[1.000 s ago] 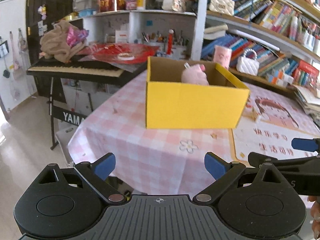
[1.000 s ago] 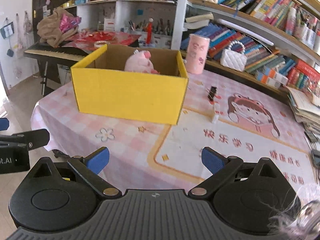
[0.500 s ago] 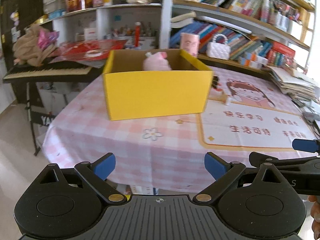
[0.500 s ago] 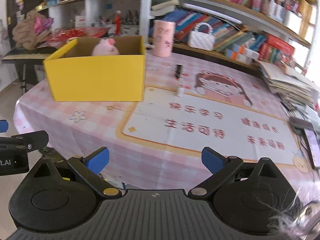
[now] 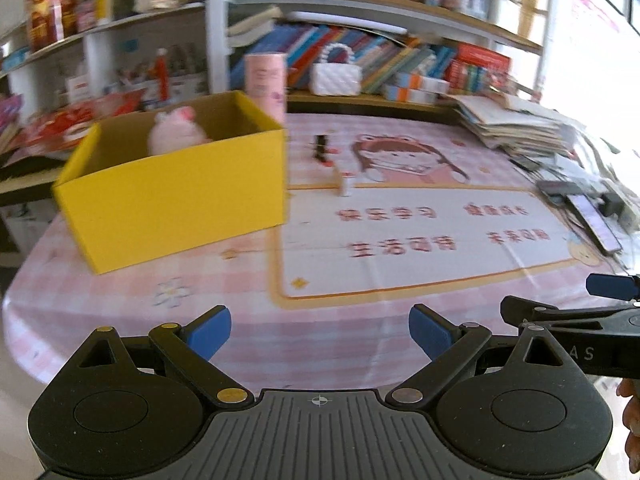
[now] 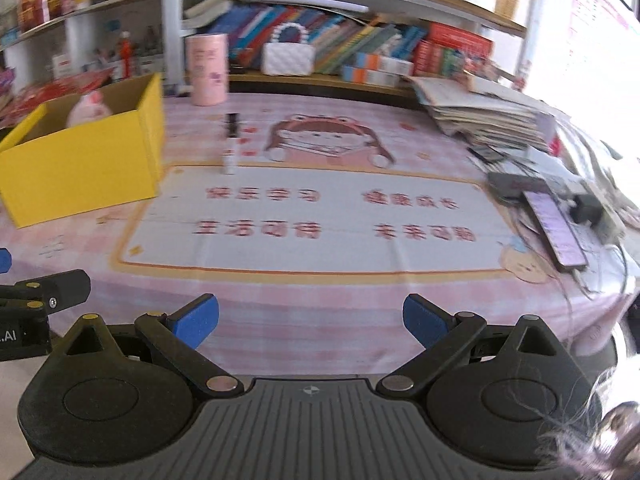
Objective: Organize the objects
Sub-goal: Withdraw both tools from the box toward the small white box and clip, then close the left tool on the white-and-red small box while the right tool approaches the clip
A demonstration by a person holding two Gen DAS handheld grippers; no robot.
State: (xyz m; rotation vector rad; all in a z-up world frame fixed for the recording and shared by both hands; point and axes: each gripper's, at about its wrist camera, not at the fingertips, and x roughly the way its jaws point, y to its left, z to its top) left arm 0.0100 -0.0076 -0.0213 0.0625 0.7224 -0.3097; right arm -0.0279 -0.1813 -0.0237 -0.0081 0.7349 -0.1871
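Grippers first: our left gripper (image 5: 319, 331) and right gripper (image 6: 311, 321) hang spread and empty at the table's (image 6: 320, 292) near edge. Both views have swung rightward over the last second, bringing the small white bottle (image 6: 229, 161) and black clip (image 6: 231, 125) into line; we judge those next. Farther off, the yellow box (image 5: 176, 188) already holds the pink plush (image 5: 176, 136).

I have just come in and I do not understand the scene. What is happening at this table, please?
A person holds two tongs, the left tongs and the right tongs, at the near edge of the table. Both are open and hold nothing. A pink plush toy already sits in the yellow box. A small white bottle and a black clip stand on the mat, not yet collected.
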